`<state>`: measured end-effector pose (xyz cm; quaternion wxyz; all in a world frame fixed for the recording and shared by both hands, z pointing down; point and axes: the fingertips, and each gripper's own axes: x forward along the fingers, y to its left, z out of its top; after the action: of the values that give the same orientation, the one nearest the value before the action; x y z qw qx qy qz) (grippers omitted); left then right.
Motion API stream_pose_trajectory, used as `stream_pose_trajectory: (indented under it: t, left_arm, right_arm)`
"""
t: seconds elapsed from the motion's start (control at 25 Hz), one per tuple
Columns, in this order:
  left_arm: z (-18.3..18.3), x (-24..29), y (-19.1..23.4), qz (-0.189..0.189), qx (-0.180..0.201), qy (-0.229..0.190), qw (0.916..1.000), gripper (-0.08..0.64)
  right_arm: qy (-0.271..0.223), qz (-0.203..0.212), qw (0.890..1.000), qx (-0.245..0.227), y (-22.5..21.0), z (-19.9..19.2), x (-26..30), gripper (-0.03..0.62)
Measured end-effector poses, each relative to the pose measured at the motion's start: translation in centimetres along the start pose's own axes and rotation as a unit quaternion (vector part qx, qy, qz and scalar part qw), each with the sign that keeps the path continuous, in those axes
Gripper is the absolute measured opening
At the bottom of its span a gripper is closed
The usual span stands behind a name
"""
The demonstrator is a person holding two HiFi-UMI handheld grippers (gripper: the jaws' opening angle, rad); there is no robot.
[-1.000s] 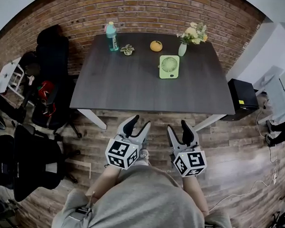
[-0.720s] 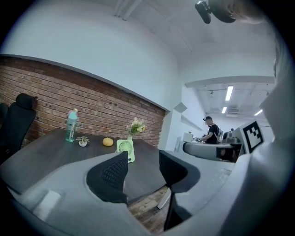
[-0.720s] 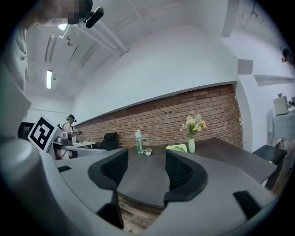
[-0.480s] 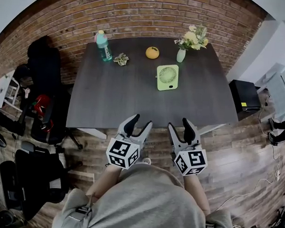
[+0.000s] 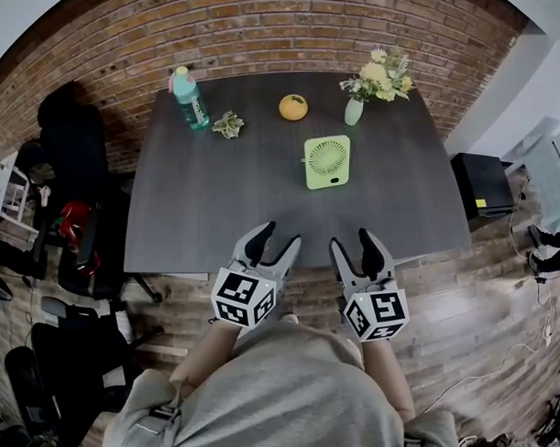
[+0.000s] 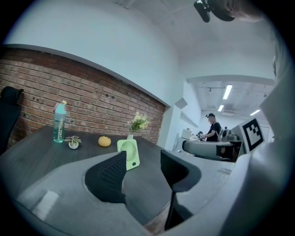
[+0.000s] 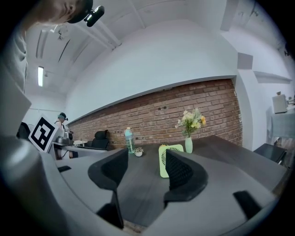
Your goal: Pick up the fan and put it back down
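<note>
The green fan (image 5: pixel 327 162) stands upright on the dark counter (image 5: pixel 216 207), a little right of its middle and well back from the near edge, with its grille facing the person. Along the far edge are a teal water bottle (image 5: pixel 187 97) near the far left corner, a small potted plant (image 5: pixel 228 125) just beside it, an orange (image 5: pixel 293 107) and a vase of flowers (image 5: pixel 357 106); the vase is the closest of these to the fan but stands apart from it. Both grippers are held side by side at the near edge, pointing across the counter towards the fan and well short of it. The left gripper (image 5: pixel 278 236) has just been opening its jaws; they stand wide apart with nothing between them. The right gripper (image 5: pixel 351 241) likewise has its jaws spread and holds nothing.
</note>
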<state>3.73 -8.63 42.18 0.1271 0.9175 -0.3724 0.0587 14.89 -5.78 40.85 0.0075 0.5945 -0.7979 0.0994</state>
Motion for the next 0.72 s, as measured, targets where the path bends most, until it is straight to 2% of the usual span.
stream_pose_trajectory:
  t: [0.4,0.72]
  left_arm:
    - [-1.0,4.9,2.4,0.003,-0.01,0.027,0.9996,0.233]
    - [-3.1,9.9,4.4,0.014,-0.033,0.054,0.9979,0.249]
  right_arm:
    - [0.045,-0.007,0.999,0.009,-3.8,-1.8,3.5,0.239]
    - [0.075,0.009,0.997,0.002,-8.1,-3.4,7.6,0.239]
